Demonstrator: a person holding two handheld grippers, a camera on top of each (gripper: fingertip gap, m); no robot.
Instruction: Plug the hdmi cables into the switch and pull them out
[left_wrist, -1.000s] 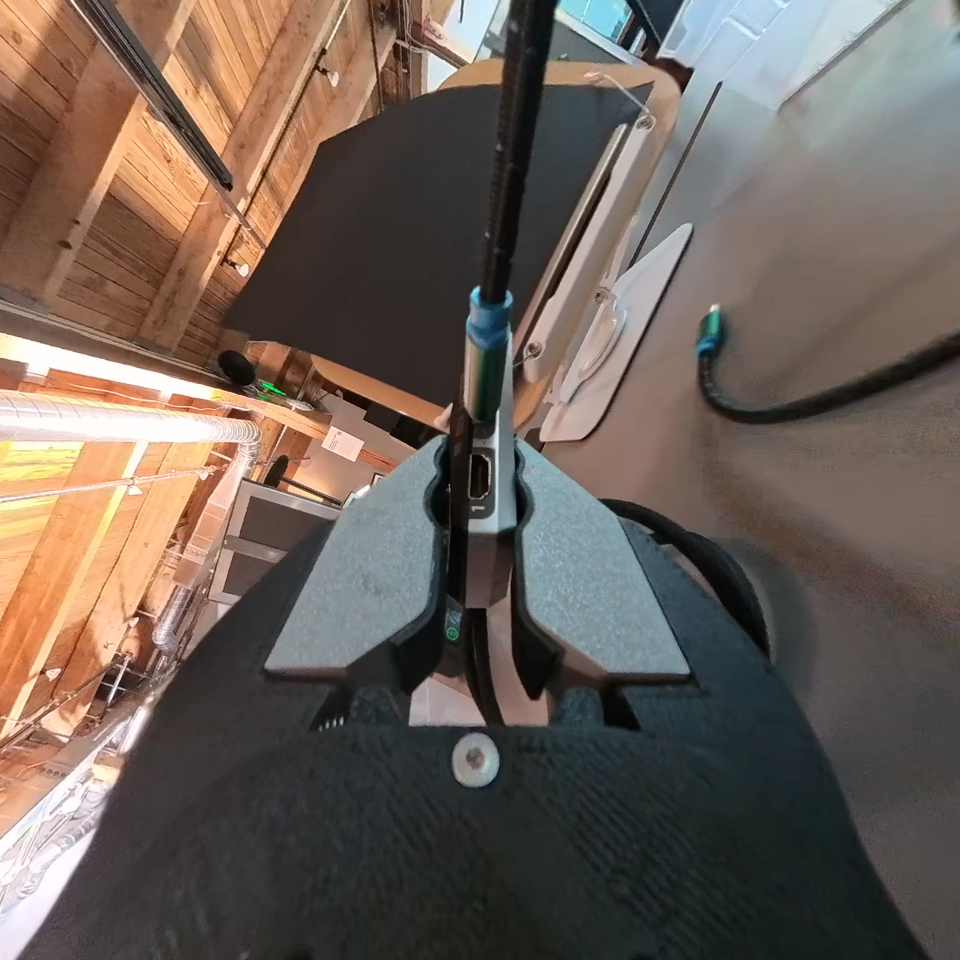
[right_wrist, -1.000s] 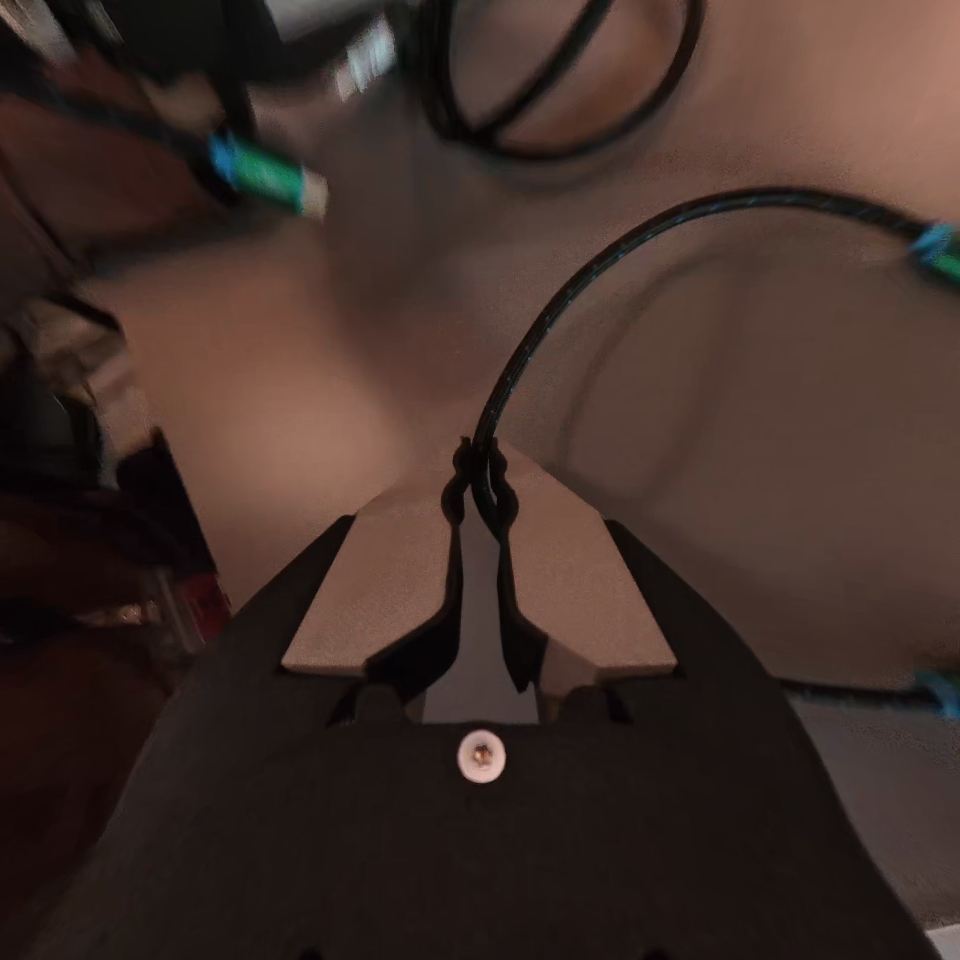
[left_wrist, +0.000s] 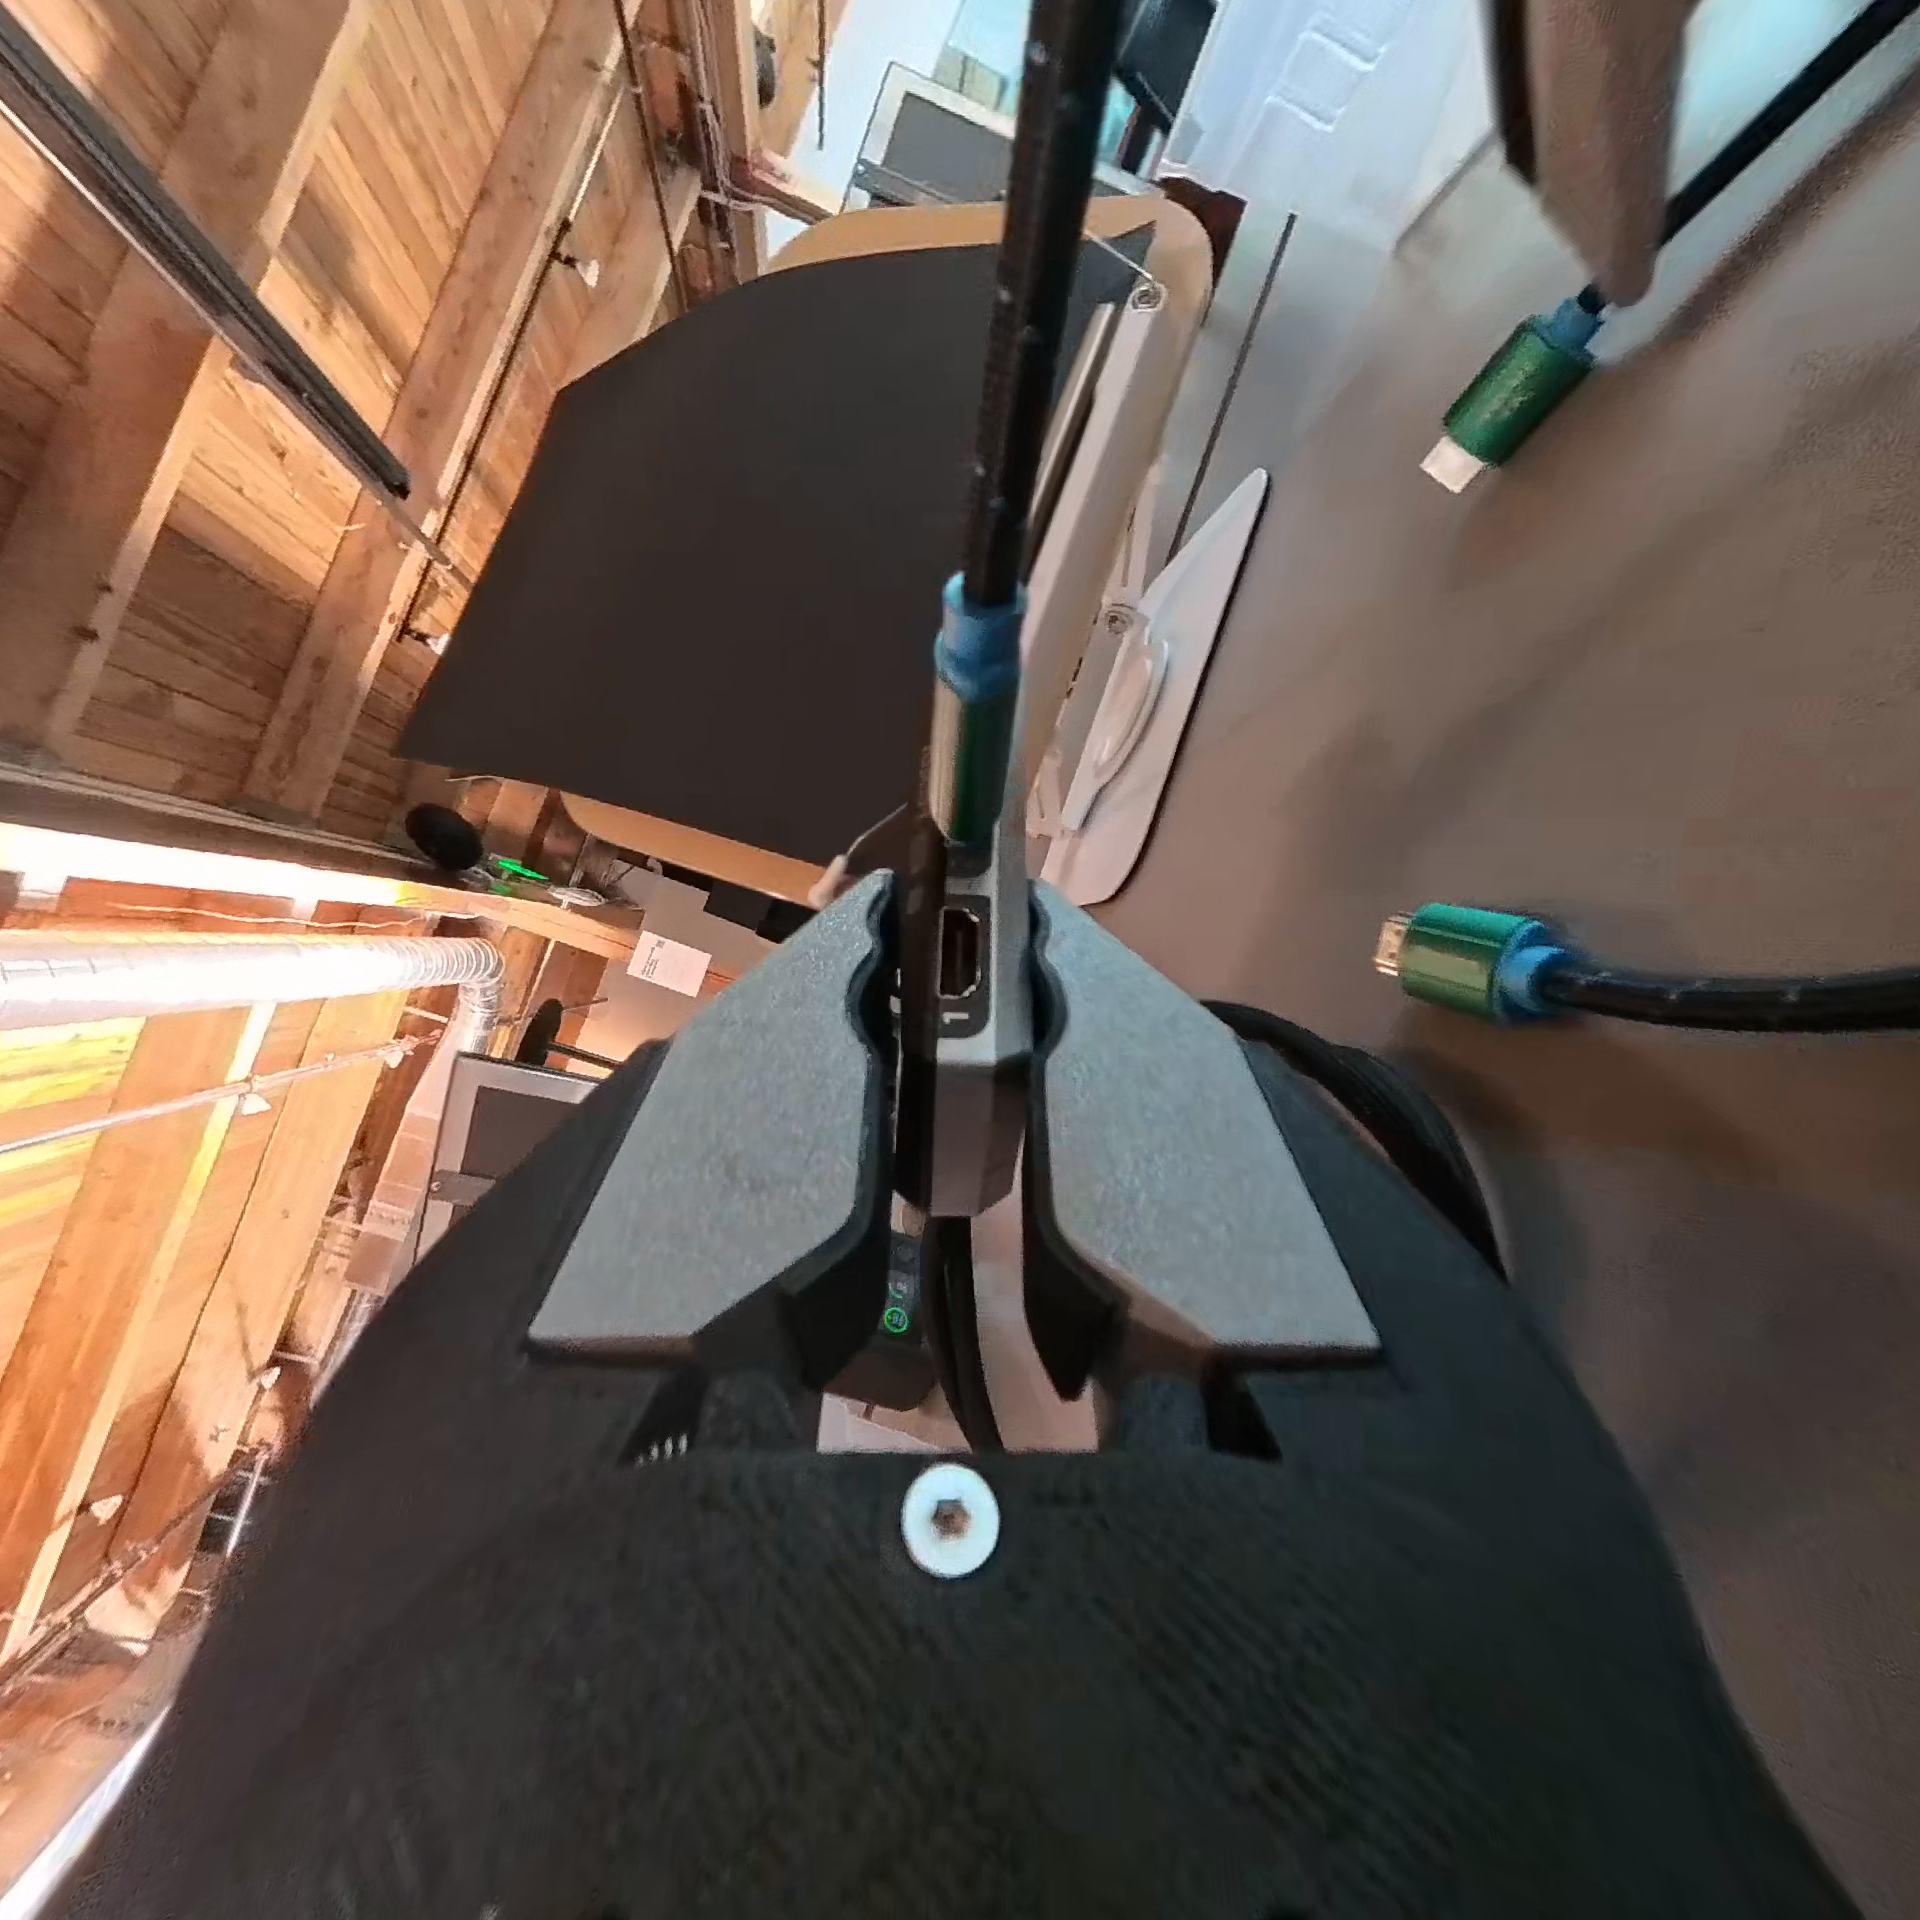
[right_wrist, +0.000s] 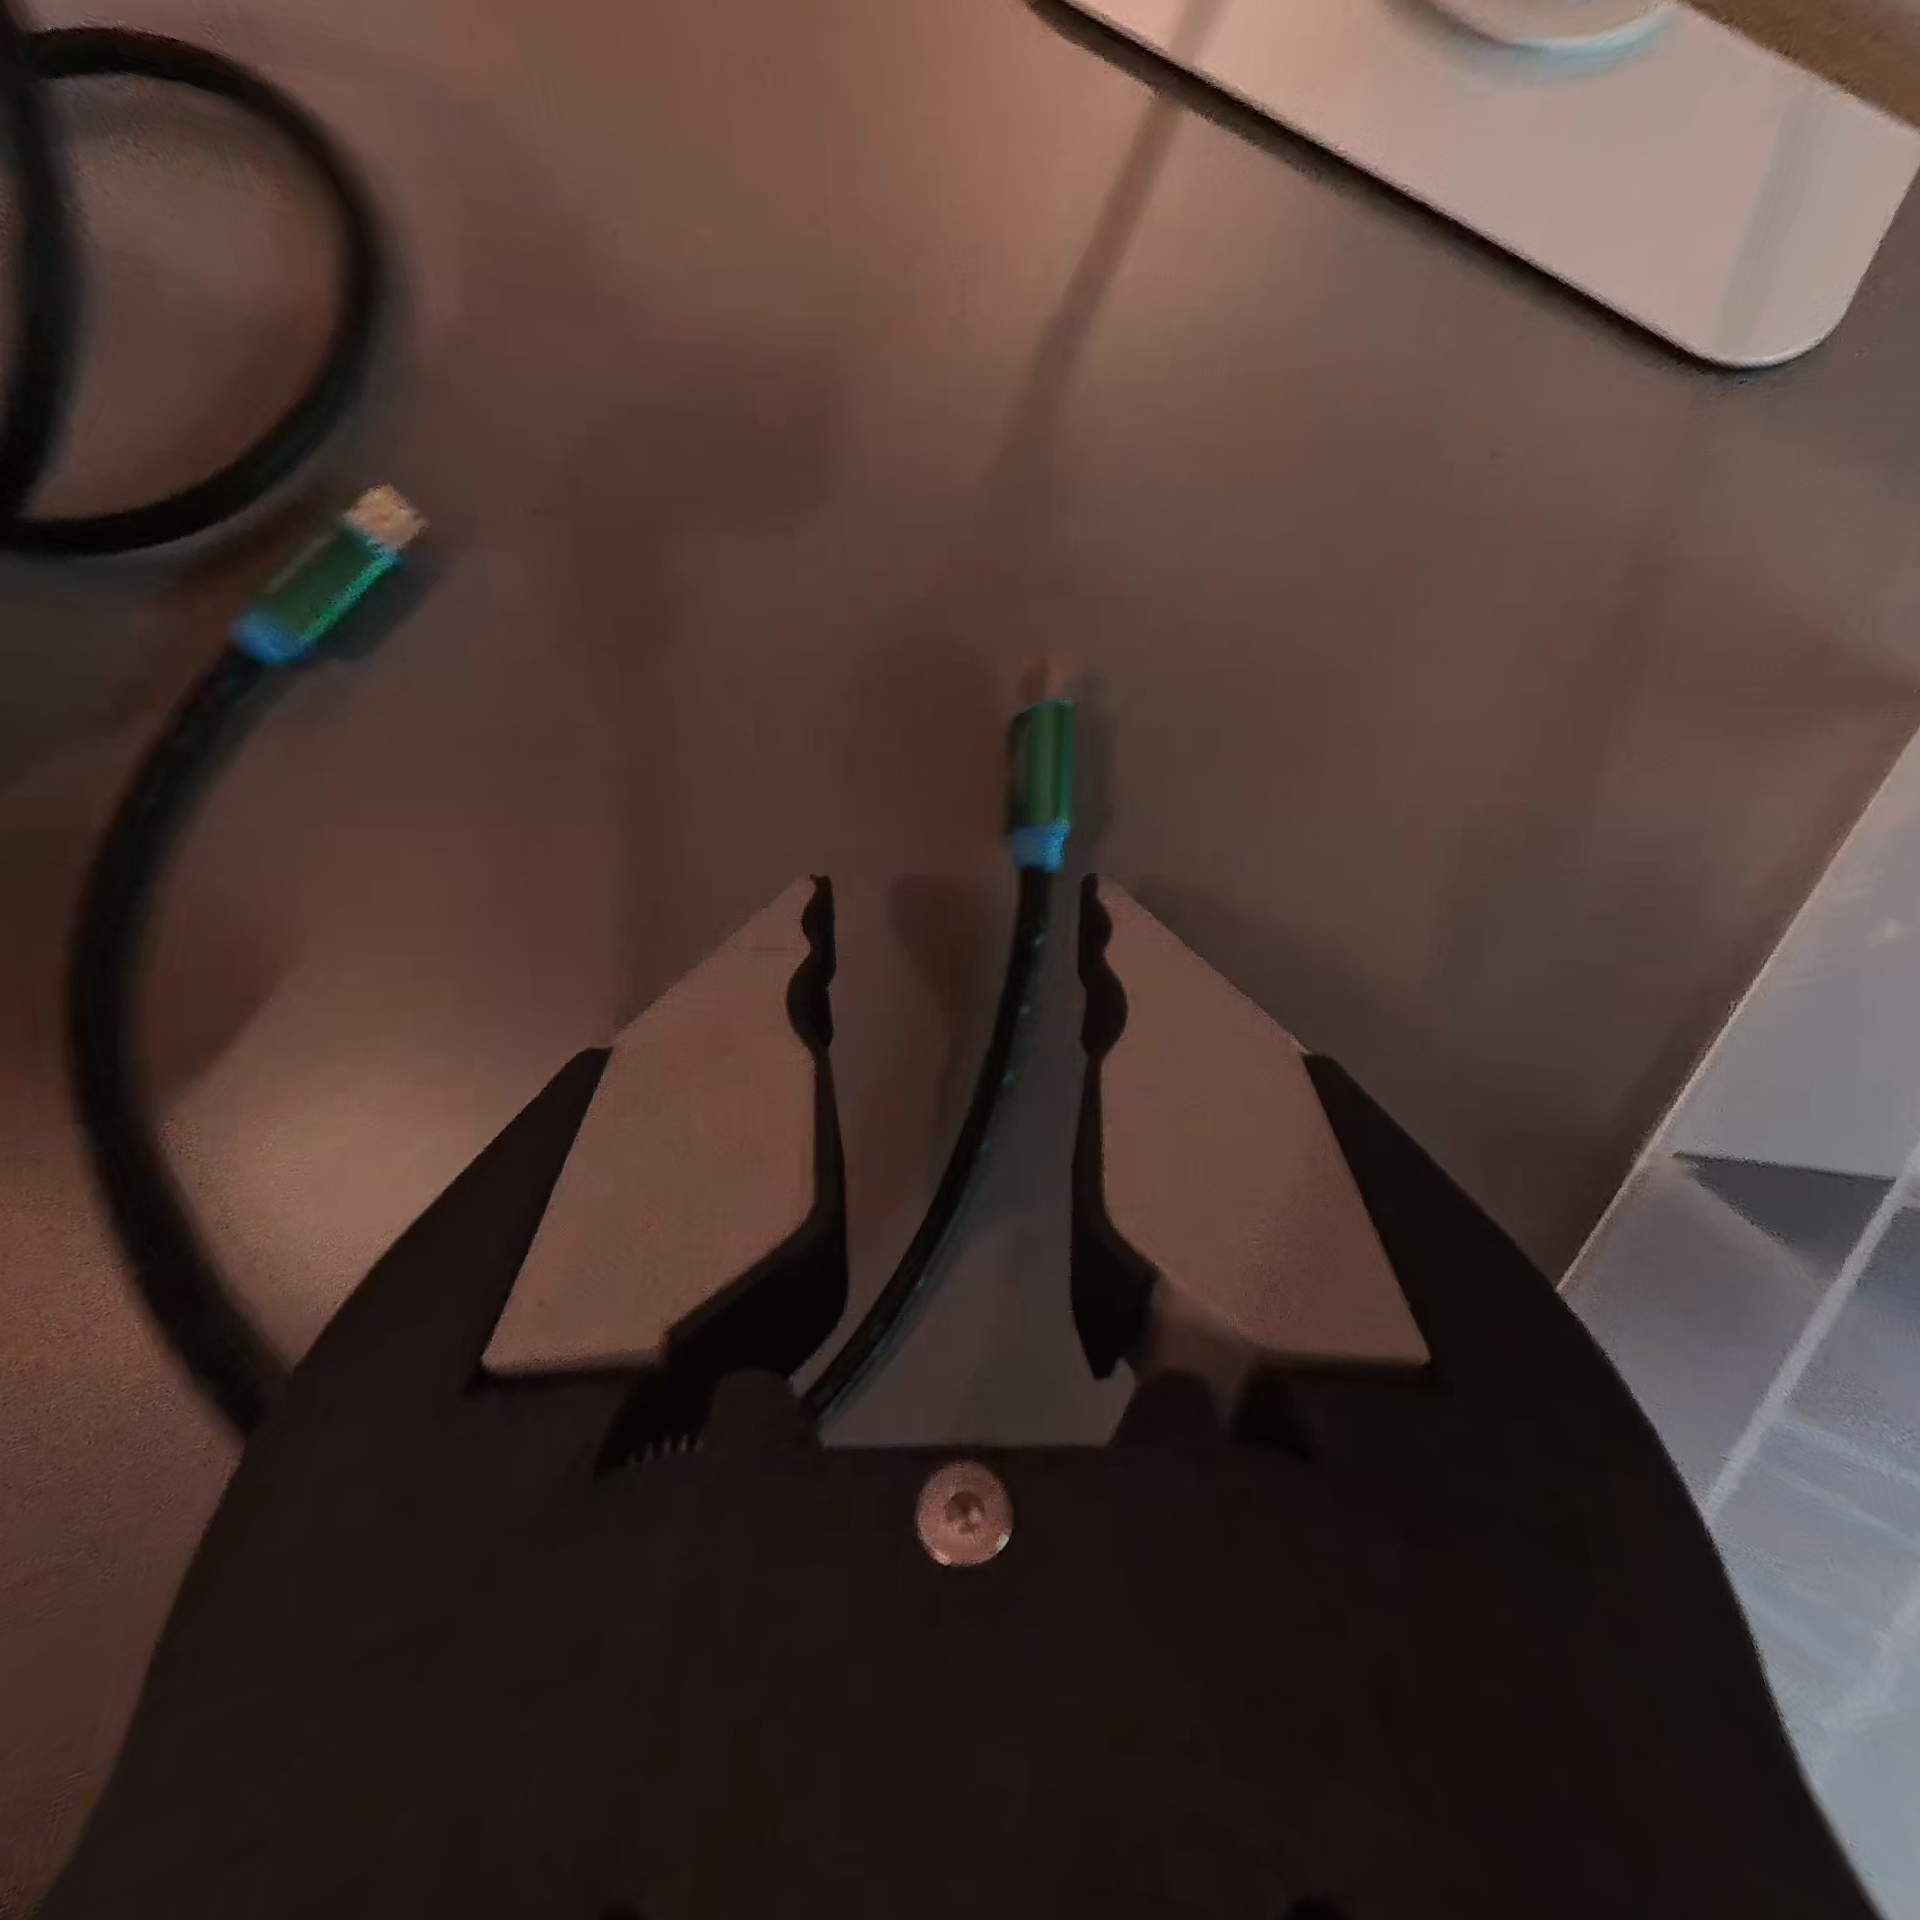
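Above the brown table (right_wrist: 1351, 644), the left gripper (left_wrist: 961, 914) clamps a slim grey metal HDMI switch (left_wrist: 971, 1049), one green-shelled plug (left_wrist: 971, 743) seated in its far end and an empty port (left_wrist: 958, 961) facing the camera. The right gripper (right_wrist: 951, 894) hangs with fingers apart, a black braided cable (right_wrist: 997, 1091) running loose between them, its green plug (right_wrist: 1039, 774) pointing straight ahead, long axis along the fingers. Another green plug (right_wrist: 332, 587) lies near the table's left side, with open room around.
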